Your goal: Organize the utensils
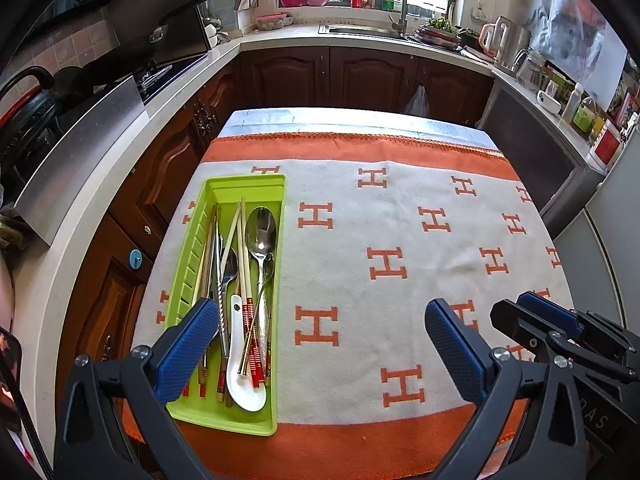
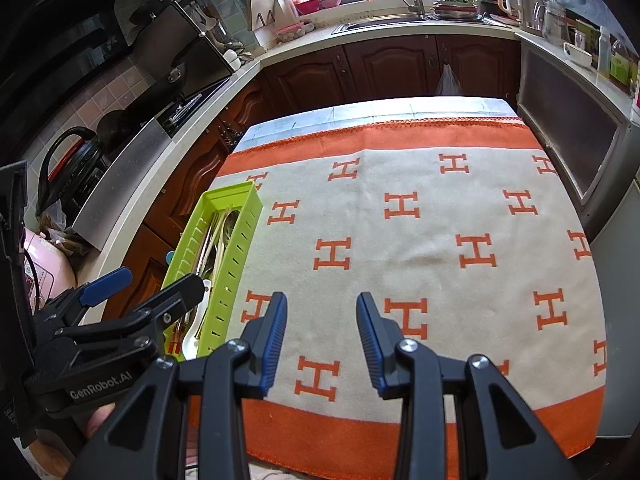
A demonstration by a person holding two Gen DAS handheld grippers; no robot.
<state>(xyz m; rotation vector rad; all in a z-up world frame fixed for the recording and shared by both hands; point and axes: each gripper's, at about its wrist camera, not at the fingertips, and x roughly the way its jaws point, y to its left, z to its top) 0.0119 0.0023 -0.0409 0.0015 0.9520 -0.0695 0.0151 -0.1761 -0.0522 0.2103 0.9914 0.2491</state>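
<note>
A lime-green utensil tray [image 1: 250, 179] lies on the left side of the cloth-covered table. It holds metal spoons [image 1: 261, 232], a white ceramic spoon [image 1: 242, 380], red-banded chopsticks [image 1: 249, 312] and several more sticks. My left gripper [image 1: 320, 344] is wide open with nothing between its fingers; its left finger [image 1: 186, 346] hangs over the tray's near end. My right gripper [image 2: 322, 336] stands partly open over bare cloth to the right of the tray [image 2: 242, 240], also with nothing in it. Each gripper shows in the other's view: the right gripper [image 1: 530, 314], the left gripper [image 2: 144, 286].
A white blanket [image 1: 384, 216] with orange H marks and orange borders covers the table. Dark wooden cabinets [image 1: 360, 76] and a counter with a sink [image 1: 360, 30] wrap around the far and left sides. A grey appliance [image 2: 568, 120] stands to the right.
</note>
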